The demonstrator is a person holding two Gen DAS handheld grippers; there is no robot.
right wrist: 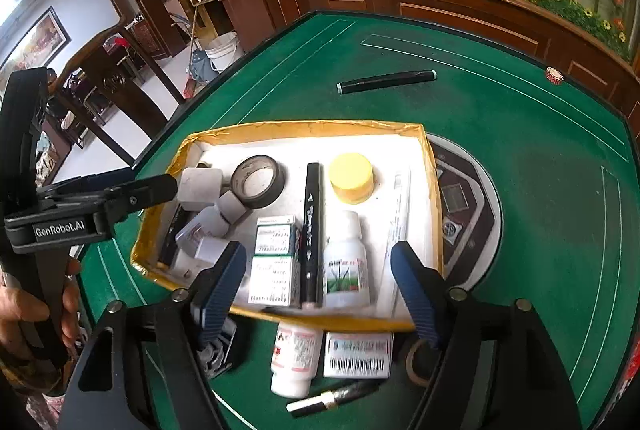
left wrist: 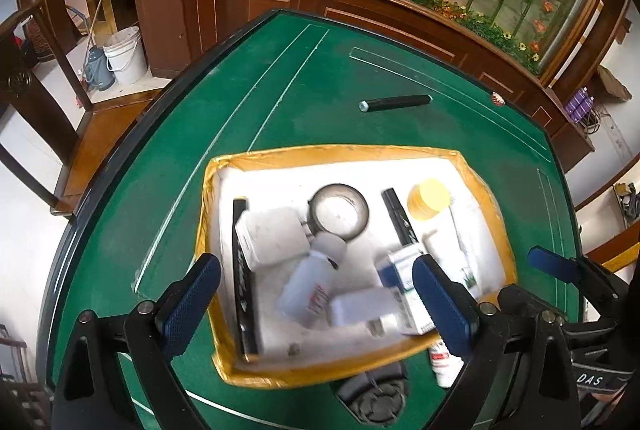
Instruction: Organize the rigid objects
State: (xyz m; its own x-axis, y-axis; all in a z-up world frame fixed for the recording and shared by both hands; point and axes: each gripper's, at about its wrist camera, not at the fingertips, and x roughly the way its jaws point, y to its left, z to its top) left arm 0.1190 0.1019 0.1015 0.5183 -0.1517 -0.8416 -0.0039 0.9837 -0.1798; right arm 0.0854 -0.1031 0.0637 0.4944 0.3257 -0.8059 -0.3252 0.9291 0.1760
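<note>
Left gripper (left wrist: 316,304) has its jaws spread wide, nothing pinched, hanging over the near end of the yellow-rimmed tray (left wrist: 340,151). A white bottle (left wrist: 310,284) lies right under it, tape roll (left wrist: 339,210) just beyond. Right gripper (right wrist: 320,294) is apart too, empty, over the tray's near edge with two medicine boxes (right wrist: 275,258) and a black marker (right wrist: 311,234) ahead of its fingers. Another black marker (right wrist: 386,81) sits well beyond on the green table (right wrist: 520,149).
</note>
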